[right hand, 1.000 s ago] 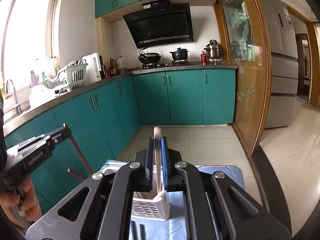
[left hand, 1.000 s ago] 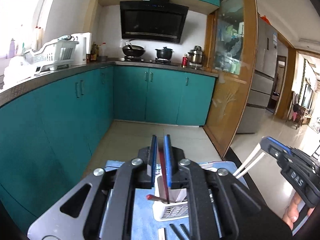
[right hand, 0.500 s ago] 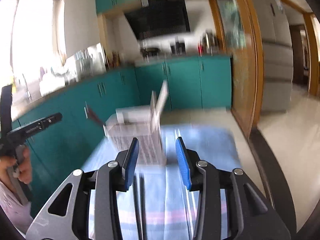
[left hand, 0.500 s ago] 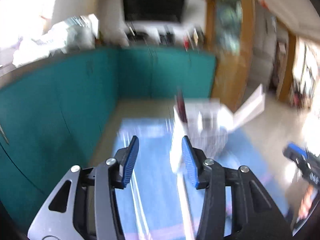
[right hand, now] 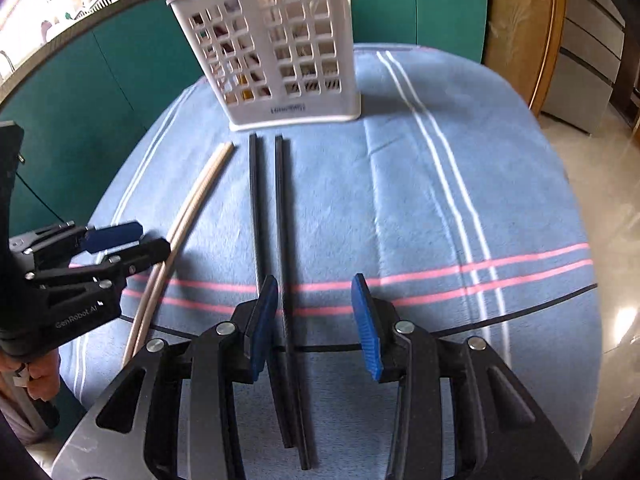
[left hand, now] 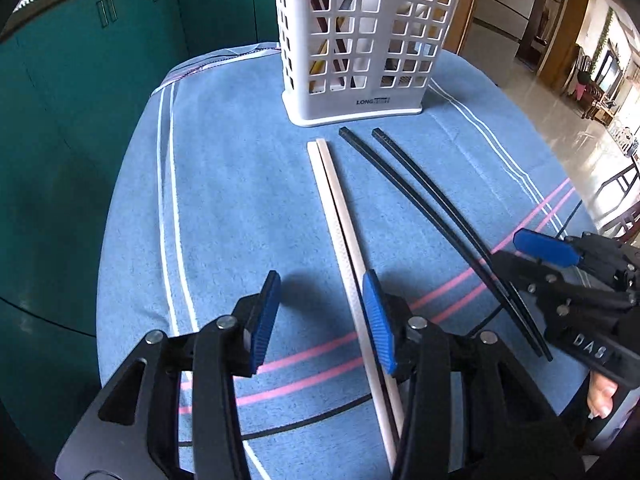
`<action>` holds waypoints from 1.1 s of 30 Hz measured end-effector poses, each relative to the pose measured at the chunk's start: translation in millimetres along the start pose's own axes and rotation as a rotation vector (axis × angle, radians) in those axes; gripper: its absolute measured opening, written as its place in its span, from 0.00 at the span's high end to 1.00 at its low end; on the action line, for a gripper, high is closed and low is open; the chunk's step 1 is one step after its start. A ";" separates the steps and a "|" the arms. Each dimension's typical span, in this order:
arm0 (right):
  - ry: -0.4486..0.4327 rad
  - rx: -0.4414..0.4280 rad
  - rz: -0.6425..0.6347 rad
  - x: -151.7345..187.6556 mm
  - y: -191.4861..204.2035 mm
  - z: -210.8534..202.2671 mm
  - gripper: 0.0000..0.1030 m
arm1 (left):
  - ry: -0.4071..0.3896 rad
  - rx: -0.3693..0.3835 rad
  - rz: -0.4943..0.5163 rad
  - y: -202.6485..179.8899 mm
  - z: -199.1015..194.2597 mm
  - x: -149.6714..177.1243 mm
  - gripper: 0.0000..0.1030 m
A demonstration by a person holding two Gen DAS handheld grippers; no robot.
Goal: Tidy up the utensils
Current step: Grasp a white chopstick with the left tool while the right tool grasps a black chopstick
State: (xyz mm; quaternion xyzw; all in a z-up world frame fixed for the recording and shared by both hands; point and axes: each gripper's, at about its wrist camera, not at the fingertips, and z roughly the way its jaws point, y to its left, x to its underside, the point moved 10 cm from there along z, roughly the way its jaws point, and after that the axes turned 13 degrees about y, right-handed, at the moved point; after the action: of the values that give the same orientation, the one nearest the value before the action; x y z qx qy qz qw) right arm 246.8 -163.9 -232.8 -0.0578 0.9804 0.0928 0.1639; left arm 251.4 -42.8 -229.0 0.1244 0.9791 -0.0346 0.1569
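Note:
A white slotted utensil holder stands at the far end of a blue cloth and holds several chopsticks; it also shows in the right wrist view. A white pair of chopsticks and a black pair lie side by side in front of it. My left gripper is open and empty, low over the near end of the white pair. My right gripper is open and empty over the near end of the black pair.
The blue striped cloth covers a small table with rounded edges. Teal kitchen cabinets stand to the left and behind. A tiled floor lies to the right.
Both grippers let go of the chopsticks they held over the holder, opened, and dropped back low over the pairs lying on the cloth.

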 end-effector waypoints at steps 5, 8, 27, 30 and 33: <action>-0.008 0.010 -0.007 0.4 0.8 3.9 0.63 | 0.010 -0.005 -0.032 5.3 -0.1 -5.6 0.54; -0.009 0.011 -0.001 1.5 -3.4 2.6 0.63 | 0.011 -0.005 -0.034 5.2 2.7 -8.6 0.54; -0.003 0.081 0.007 7.8 -18.5 -3.0 0.94 | 0.026 -0.032 -0.057 9.7 4.4 -7.1 0.93; 0.004 0.096 0.042 10.8 -32.2 -6.0 0.94 | 0.040 -0.036 -0.046 5.9 4.2 -4.7 0.94; 0.021 0.112 0.049 15.6 -40.5 -8.7 0.94 | 0.072 -0.007 0.001 -9.0 1.8 4.3 0.94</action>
State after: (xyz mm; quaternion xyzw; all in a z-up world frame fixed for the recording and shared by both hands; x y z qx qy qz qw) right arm 235.3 -206.5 -236.5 -0.0256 0.9869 0.0408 0.1541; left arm 245.7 -50.7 -231.8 0.1253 0.9842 -0.0266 0.1218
